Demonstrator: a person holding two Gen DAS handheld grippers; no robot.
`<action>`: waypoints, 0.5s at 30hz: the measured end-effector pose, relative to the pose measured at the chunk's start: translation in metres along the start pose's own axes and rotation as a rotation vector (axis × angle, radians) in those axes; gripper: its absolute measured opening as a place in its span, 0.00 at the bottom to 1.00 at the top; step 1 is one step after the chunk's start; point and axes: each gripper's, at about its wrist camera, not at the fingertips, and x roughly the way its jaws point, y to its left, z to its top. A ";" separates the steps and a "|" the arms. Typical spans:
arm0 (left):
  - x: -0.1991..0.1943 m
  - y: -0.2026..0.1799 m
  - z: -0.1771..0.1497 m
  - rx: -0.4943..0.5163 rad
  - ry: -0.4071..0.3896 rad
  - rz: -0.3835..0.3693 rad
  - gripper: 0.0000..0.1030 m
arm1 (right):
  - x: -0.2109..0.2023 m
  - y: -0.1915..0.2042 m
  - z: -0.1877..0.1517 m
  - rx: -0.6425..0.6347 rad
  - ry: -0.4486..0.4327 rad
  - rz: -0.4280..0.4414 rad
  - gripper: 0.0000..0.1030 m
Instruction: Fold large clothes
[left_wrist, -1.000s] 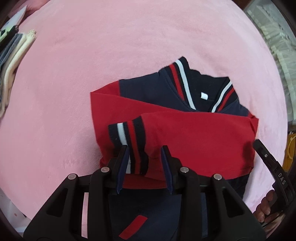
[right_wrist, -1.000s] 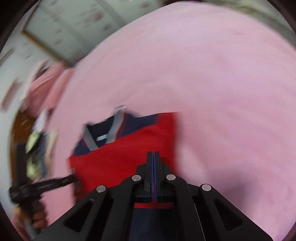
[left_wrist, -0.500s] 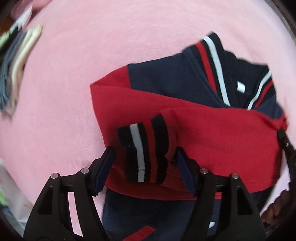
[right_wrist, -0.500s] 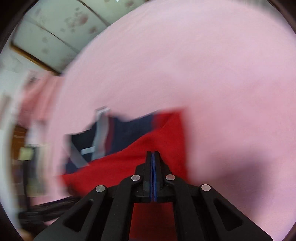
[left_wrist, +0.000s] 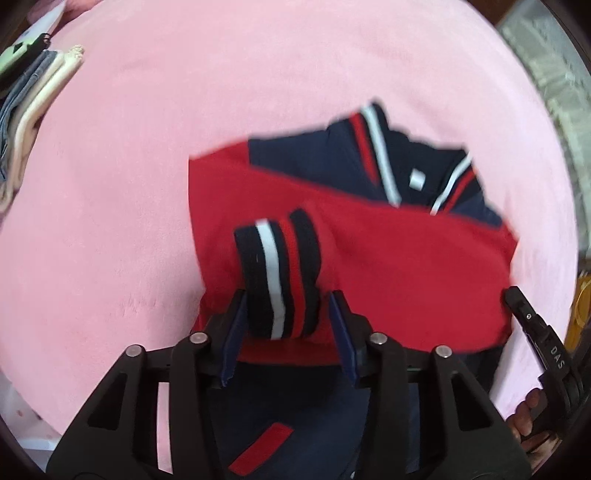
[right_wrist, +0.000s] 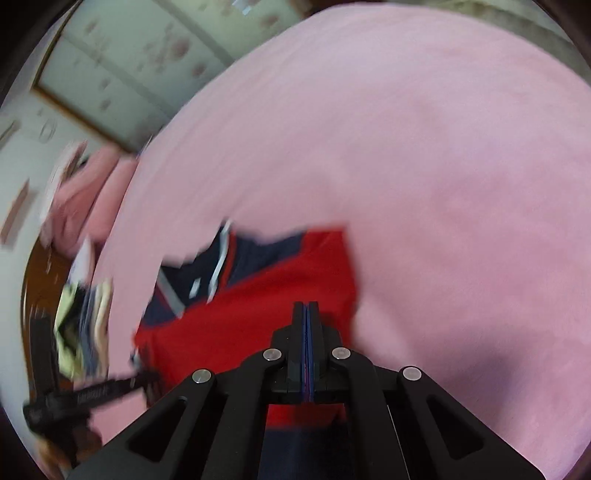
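Left gripper jaws parted astride striped cuff; right gripper jaws clenched, empty.

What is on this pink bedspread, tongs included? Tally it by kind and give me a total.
Red and navy knit jacket with striped cuffs: 1
Stack of folded cream and grey cloths: 1
Black two-finger tongs: 2 (left tongs, right tongs)
Total: 4

My right camera is blurred by motion, so the jacket has no clear edges there. My right tool covers any cloth between its pressed fingers. In the left camera, the jacket's lower part is hidden behind my left tool.
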 end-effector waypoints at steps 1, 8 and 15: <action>0.004 0.001 -0.003 0.014 0.019 0.033 0.33 | 0.004 0.006 -0.007 -0.032 0.034 -0.013 0.00; -0.018 0.028 -0.036 0.039 -0.034 -0.102 0.30 | -0.017 -0.026 -0.032 0.127 0.003 -0.176 0.00; -0.024 0.051 -0.069 0.064 0.006 -0.064 0.44 | -0.039 -0.019 -0.068 0.160 0.058 -0.200 0.00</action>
